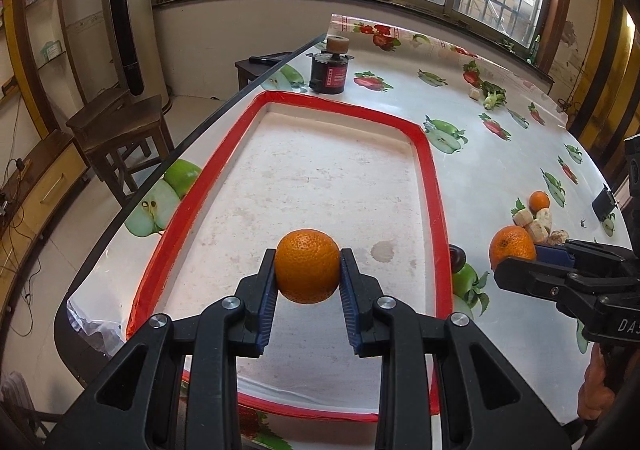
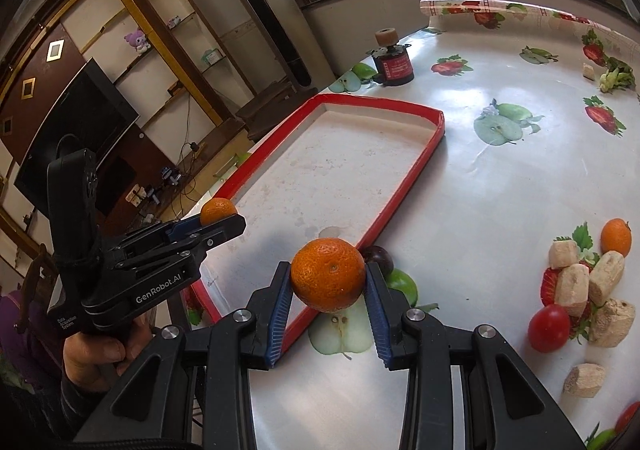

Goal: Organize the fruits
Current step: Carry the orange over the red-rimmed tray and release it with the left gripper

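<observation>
beside the tray (image 2: 430, 138), red tomato (image 2: 549, 328) (right view only)

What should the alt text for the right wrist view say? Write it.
The right gripper holds an orange in its jaws beside the near corner of a red-rimmed tray. To its left, the left gripper, in a person's hand, holds a smaller orange above the tray.
</observation>
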### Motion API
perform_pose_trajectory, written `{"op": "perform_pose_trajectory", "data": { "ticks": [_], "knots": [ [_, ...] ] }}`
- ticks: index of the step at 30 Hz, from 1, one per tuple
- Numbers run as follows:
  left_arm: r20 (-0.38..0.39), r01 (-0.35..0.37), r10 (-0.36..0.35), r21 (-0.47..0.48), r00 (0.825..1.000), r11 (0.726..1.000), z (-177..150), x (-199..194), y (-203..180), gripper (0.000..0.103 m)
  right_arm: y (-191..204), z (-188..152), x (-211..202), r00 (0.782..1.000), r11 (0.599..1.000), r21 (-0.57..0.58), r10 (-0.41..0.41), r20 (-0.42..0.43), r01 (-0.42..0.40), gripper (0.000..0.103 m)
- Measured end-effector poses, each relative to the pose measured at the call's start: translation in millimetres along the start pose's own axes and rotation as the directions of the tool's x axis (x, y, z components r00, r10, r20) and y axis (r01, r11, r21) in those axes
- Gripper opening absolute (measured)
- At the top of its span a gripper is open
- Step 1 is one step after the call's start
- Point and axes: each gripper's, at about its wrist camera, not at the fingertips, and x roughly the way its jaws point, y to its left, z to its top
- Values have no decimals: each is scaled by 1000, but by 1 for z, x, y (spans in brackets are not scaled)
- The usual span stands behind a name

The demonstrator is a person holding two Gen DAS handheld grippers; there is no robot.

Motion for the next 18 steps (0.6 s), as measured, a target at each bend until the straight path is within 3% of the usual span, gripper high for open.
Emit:
{"op": "perform_pose_trajectory", "data": {
  "ticks": [9, 18],
  "knots": [
    [-34, -14, 12, -42, 999, 999, -6, 11, 22, 27, 27, 15, 38, 1000, 998, -59, -9, -28, 8, 36],
    [-67, -33, 30, -48, 997, 998, -12, 20, 35, 27, 52, 7, 80, 991, 987, -157, -44, -124, 24, 37]
  ]
}}
